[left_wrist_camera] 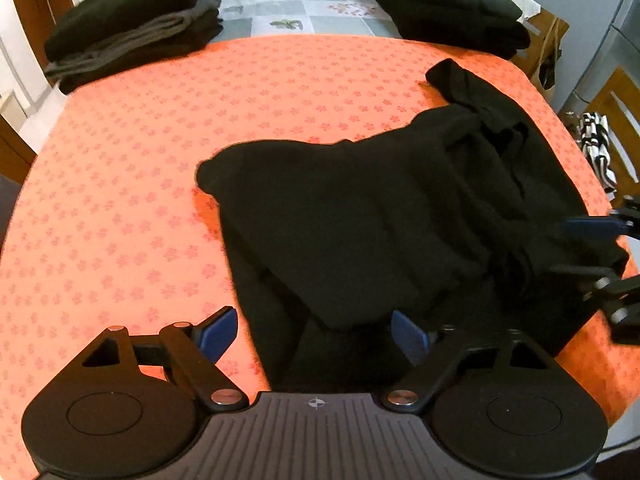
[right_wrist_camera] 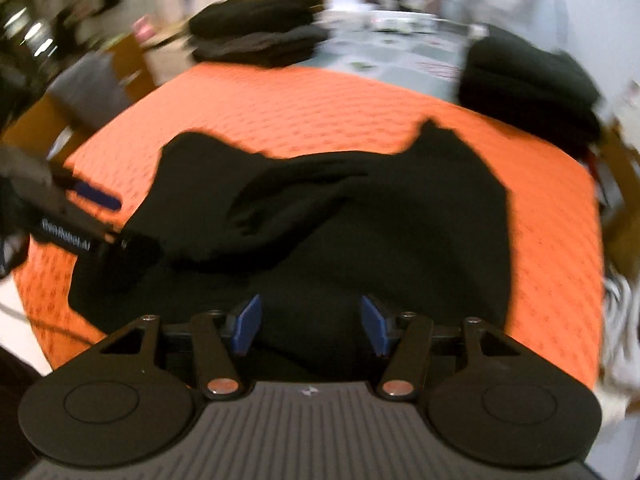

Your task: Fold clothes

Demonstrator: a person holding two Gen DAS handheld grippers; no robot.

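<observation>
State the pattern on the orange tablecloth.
Small darker red-orange flower motifs repeat across the orange tablecloth, clearest in the left wrist view.

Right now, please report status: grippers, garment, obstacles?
Left gripper open, right gripper open, nothing held. Black garment half folded on orange tablecloth. Nothing in the way.

A home room: ahead of the hand-held gripper (left_wrist_camera: 314, 334), a tabletop (left_wrist_camera: 280, 80) in orange flowered cloth, a tiled floor (left_wrist_camera: 304, 8) beyond, wooden chairs (left_wrist_camera: 612, 108) to the right.
</observation>
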